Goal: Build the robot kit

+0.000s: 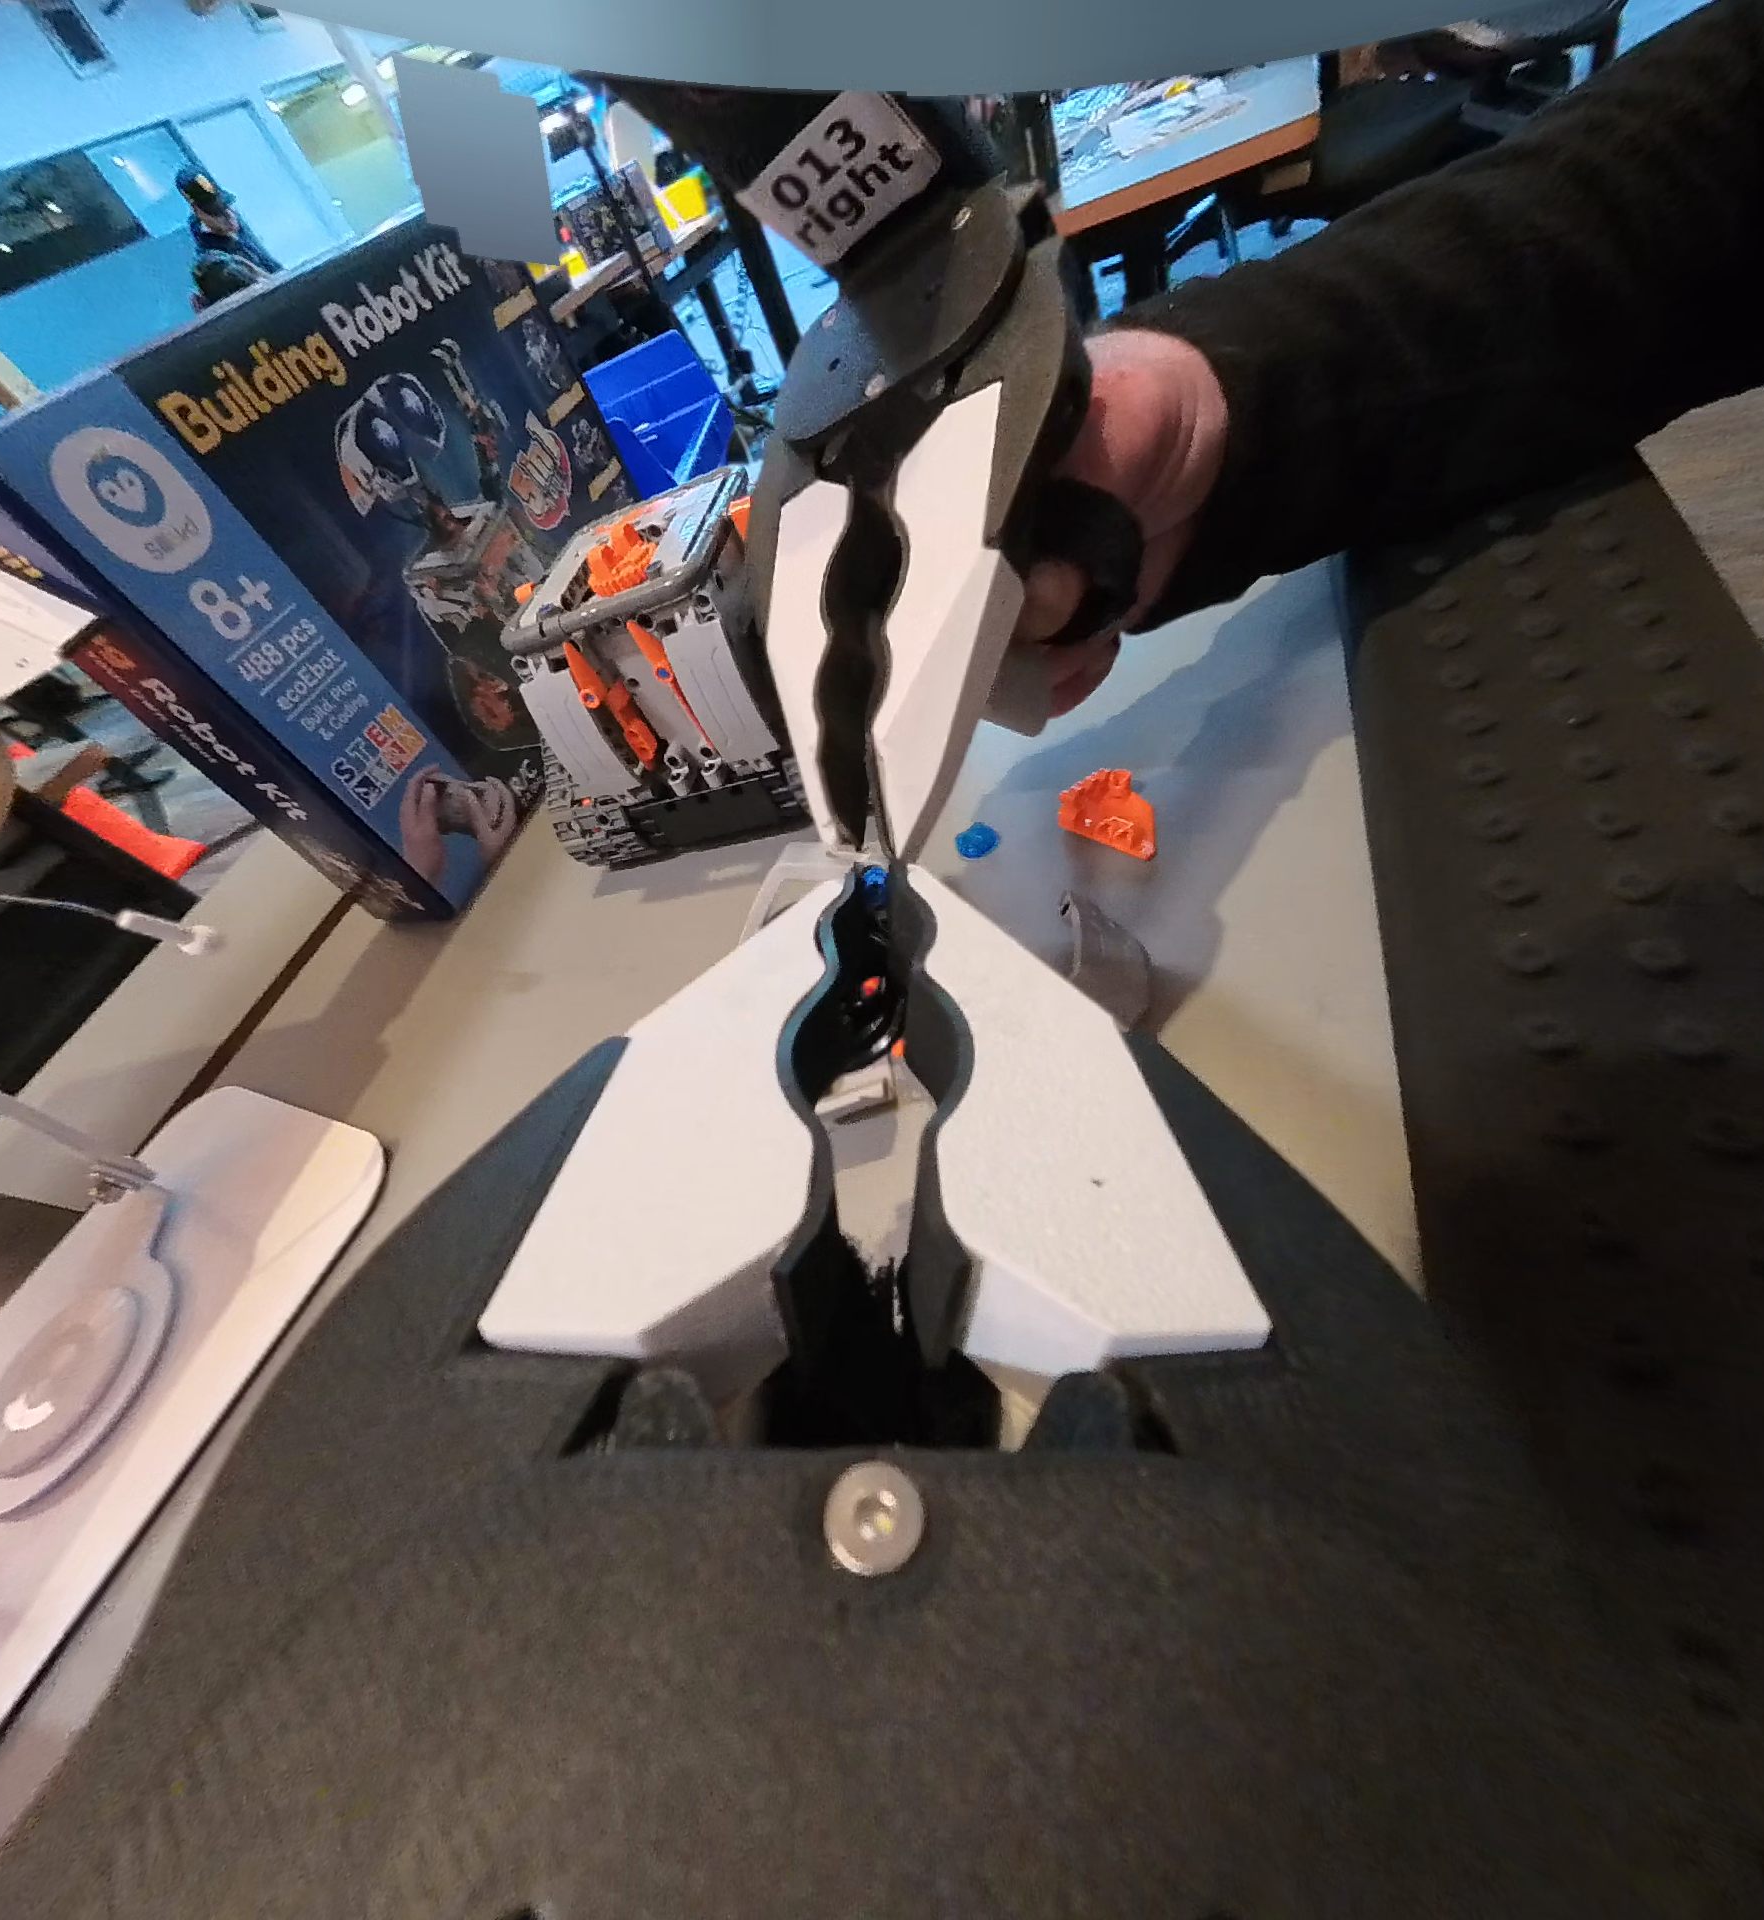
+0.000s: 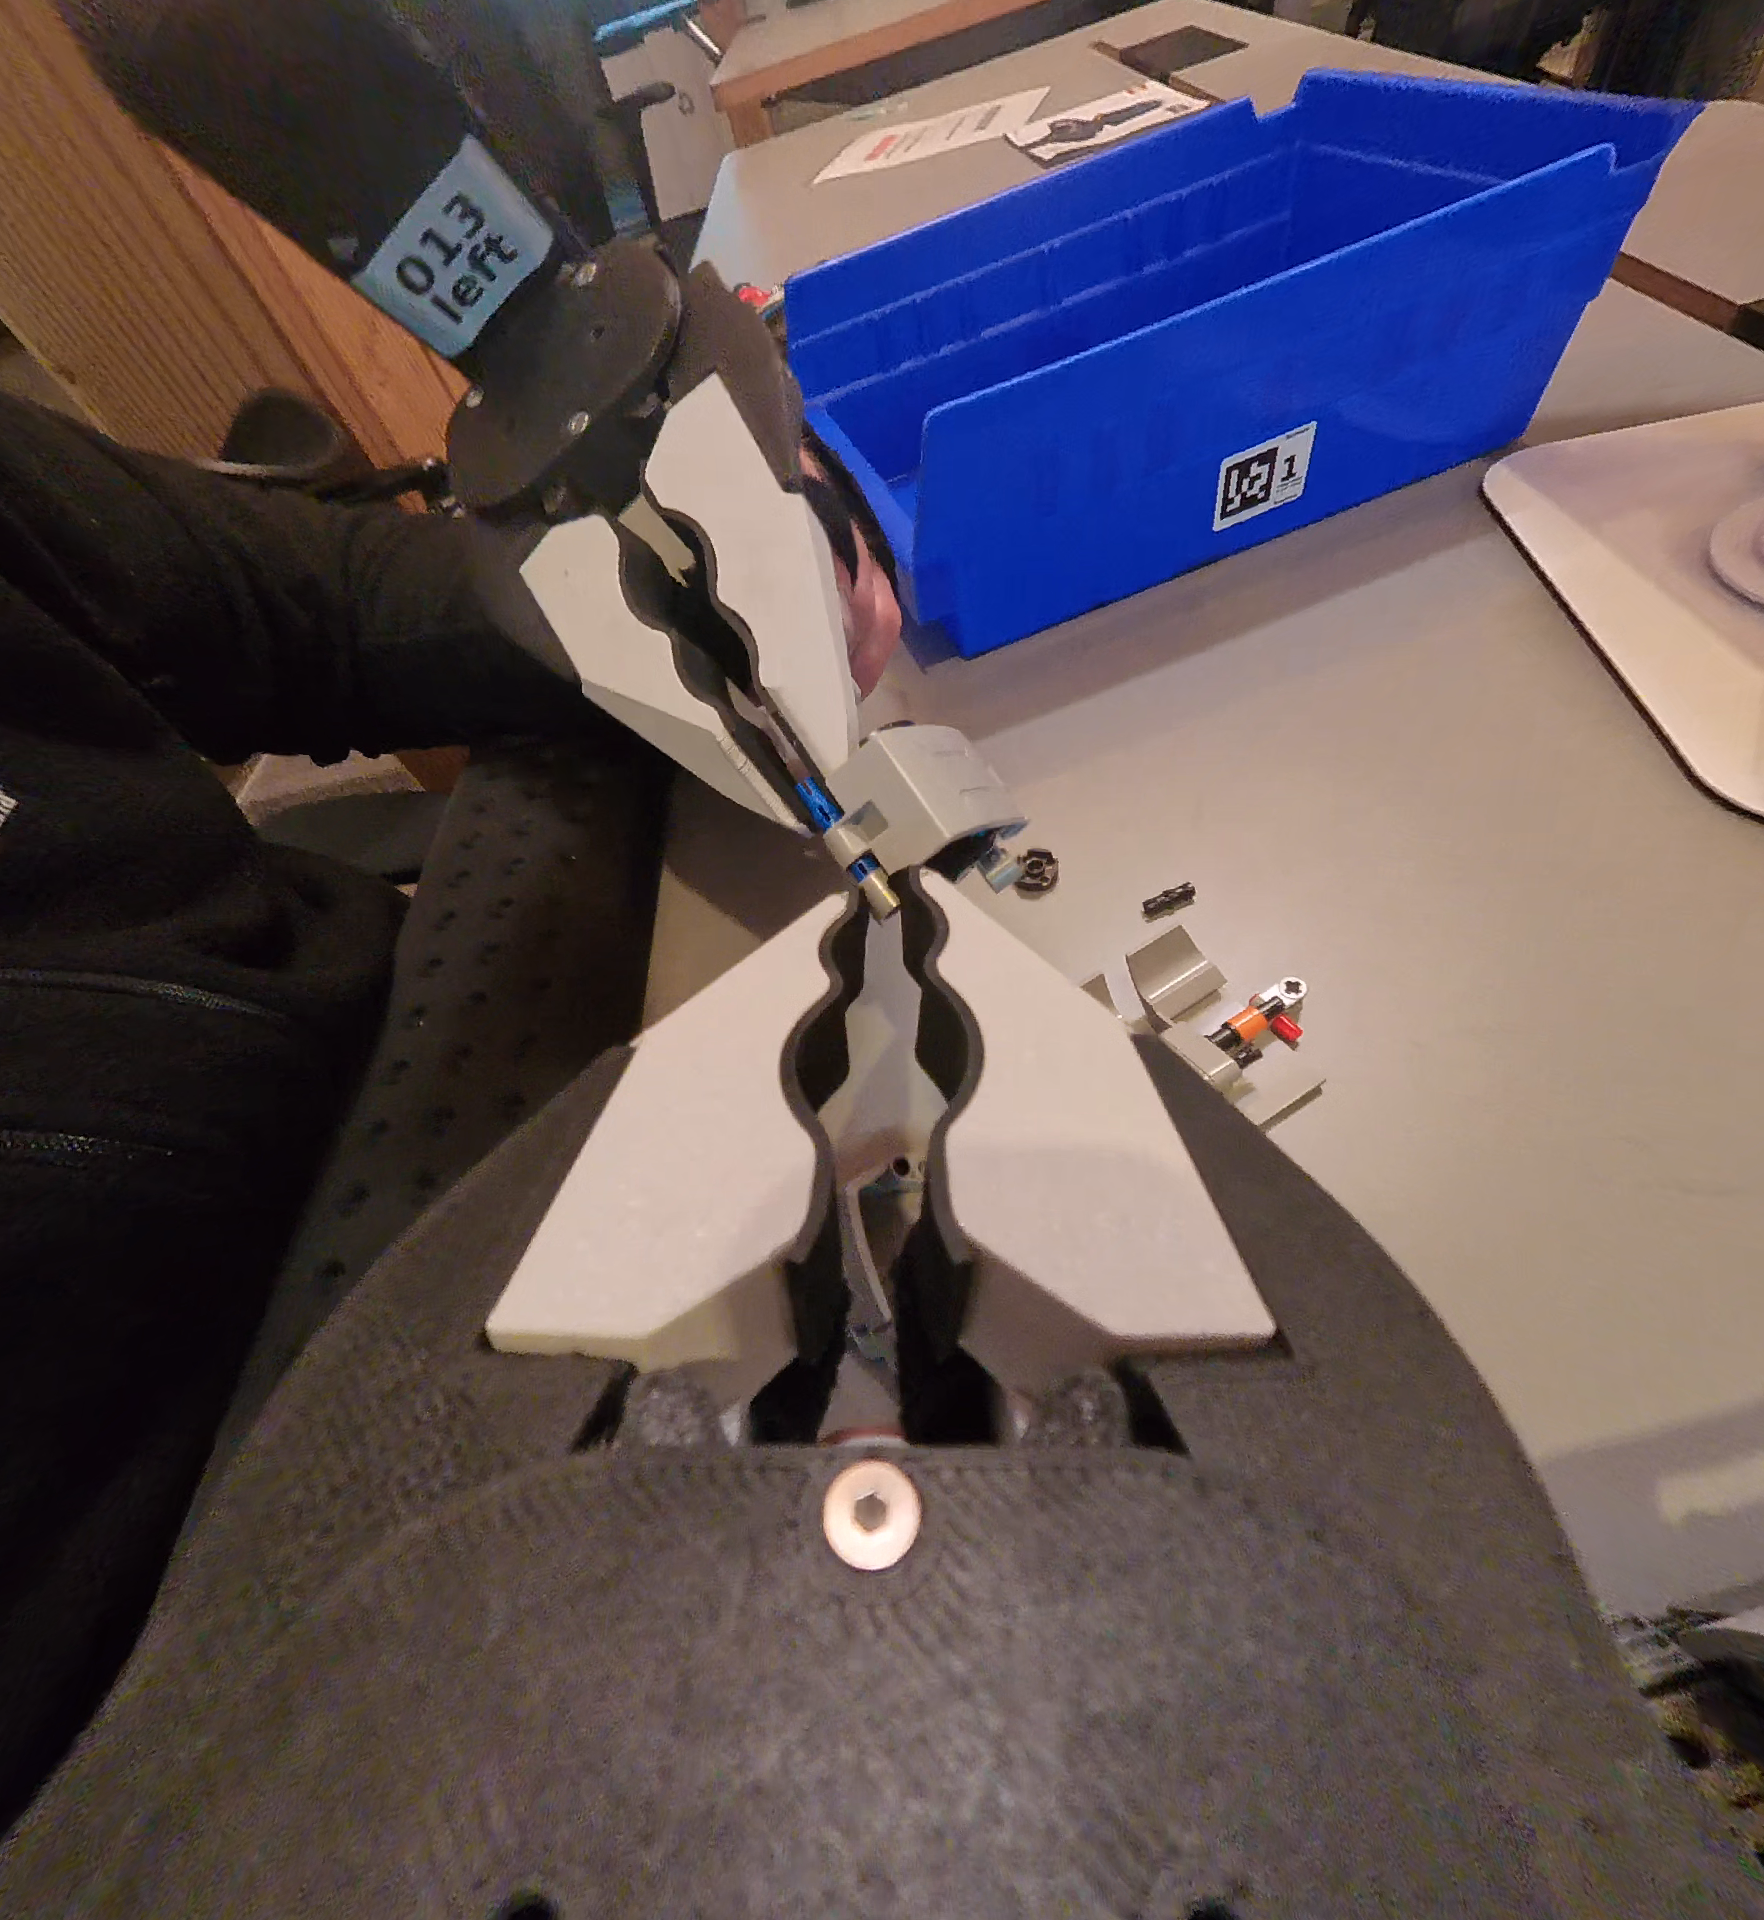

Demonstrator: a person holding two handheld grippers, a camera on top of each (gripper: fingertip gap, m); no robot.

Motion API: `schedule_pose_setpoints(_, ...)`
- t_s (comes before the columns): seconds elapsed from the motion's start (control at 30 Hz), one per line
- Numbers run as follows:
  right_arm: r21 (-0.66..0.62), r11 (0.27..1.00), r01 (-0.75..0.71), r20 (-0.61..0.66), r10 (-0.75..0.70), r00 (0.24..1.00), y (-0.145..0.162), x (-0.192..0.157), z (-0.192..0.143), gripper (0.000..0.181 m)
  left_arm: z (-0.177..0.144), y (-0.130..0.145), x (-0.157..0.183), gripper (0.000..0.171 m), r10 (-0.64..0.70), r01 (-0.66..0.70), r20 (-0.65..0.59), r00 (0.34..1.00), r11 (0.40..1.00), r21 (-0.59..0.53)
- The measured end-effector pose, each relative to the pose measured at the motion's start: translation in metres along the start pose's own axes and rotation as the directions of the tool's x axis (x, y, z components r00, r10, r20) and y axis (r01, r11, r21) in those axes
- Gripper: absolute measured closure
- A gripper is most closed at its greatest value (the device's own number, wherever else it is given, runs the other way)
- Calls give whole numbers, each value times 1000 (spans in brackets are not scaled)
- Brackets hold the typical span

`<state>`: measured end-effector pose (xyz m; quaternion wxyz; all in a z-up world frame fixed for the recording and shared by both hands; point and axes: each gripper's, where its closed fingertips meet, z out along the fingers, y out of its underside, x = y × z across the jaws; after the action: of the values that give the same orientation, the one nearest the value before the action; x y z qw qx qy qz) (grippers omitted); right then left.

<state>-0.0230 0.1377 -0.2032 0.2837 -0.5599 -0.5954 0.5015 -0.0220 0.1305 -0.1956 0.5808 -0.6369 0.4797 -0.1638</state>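
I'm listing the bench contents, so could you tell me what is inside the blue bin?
In the right wrist view the blue bin shows only bare blue walls and dividers. Its floor is hidden behind the front wall, so its contents cannot be seen.

A workshop room around my grey desk (image 2: 1377,831).

The desk top is pale grey and matte, with a dark perforated mat (image 1: 1584,935) along its near edge. Beyond it, to the far right, I see other desks with wooden edges (image 1: 1184,177) and papers on them, on dark legs. To the far left there are glass partitions (image 1: 47,208) and pale walls in cool bluish light, with a person standing by them. On the other side, at my left, a ribbed wooden panel (image 2: 78,260) stands in warm light. Another grey desk (image 2: 857,177) with sheets of paper lies farther off.
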Motion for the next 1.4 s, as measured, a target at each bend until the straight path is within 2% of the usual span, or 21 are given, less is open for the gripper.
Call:
schedule_pose_setpoints(0.27, 65, 995, -76, 58, 72, 996, -7, -2, -3, 178, -2, -3, -1, 171, 74, -74, 43, 996, 997, 3)
schedule_pose_setpoints(0.37, 128, 985, -113, 114, 99, 989, -18, -6, -9, 181, -1, -2, -1, 171, 98, -97, 57, 994, 995, -8)
schedule_pose_setpoints(0.53, 134, 989, -60, 72, 51, 996, -21, -5, -10, 181, -1, -7, -4, 171, 101, -102, 92, 991, 995, 2)
schedule_pose_setpoints(0.67, 145, 988, 50, -18, -48, 999, -27, -3, -12, 180, -3, -14, -10, 170, 21, -26, 95, 995, 999, 44)
schedule_pose_setpoints(0.97, 175, 977, 126, -53, -118, 992, -33, -3, -17, 167, -6, -21, -16, 170, -101, 93, 66, 993, 988, 121)
schedule_pose_setpoints(1.07, 167, 977, 136, -82, -124, 989, -32, 5, -21, 169, -12, -24, -24, 170, -179, 168, 48, 983, 971, 168)
schedule_pose_setpoints(1.4, 191, 973, 130, -36, -126, 991, -32, -3, -13, 175, -8, -26, -16, 171, -211, 212, -26, 977, 960, 185)
